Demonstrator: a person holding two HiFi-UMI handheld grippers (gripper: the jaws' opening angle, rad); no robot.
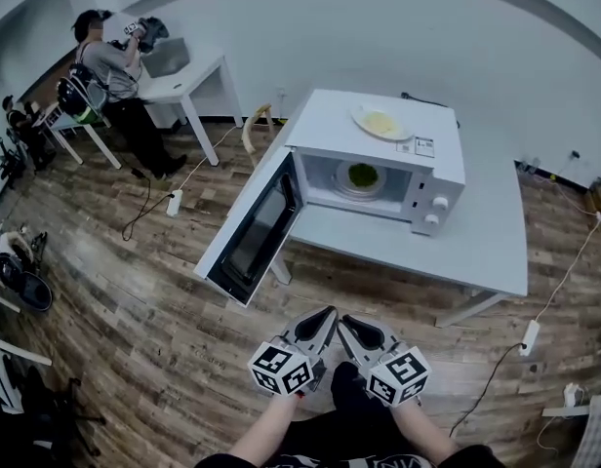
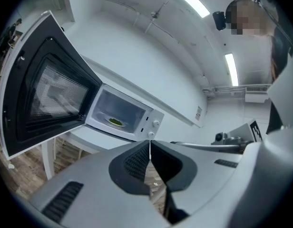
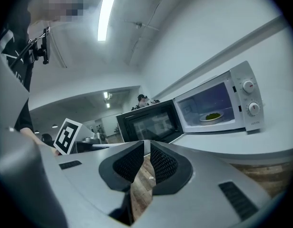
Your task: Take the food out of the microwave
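- Low in the head view, just in front of the person's body, the left gripper [image 1: 323,318] and the right gripper [image 1: 347,326] sit side by side over the wooden floor [image 1: 135,300]. Their tips are near each other and aim at the microwave [image 1: 330,125].
- The left gripper's jaws are pressed fully together, with nothing between them.
- The right gripper's jaws stand a narrow slit apart. Only floor shows through the gap, so this gripper is empty too.
- The food [image 1: 362,175] is a small, low, green heap, roughly round from above. No long axis can be made out.
- It rests on a pale round plate [image 1: 345,185] that lies flat in the middle of the microwave's chamber.
- The food is ahead of both grippers and well apart from them. In the left gripper view it shows up and to the left of the jaw tips. In the right gripper view it shows up and to the right.
- The microwave is white with two knobs [image 1: 438,203] on its right side. It stands on a white table [image 1: 466,252], its open chamber facing the person.
- Its dark-windowed door [image 1: 252,232] is swung wide to the person's left, out past the table edge.
- A second plate [image 1: 381,123] with pale yellow food sits on top of the microwave.
- Far off at upper left, another person [image 1: 110,66] sits at a white desk [image 1: 183,81].
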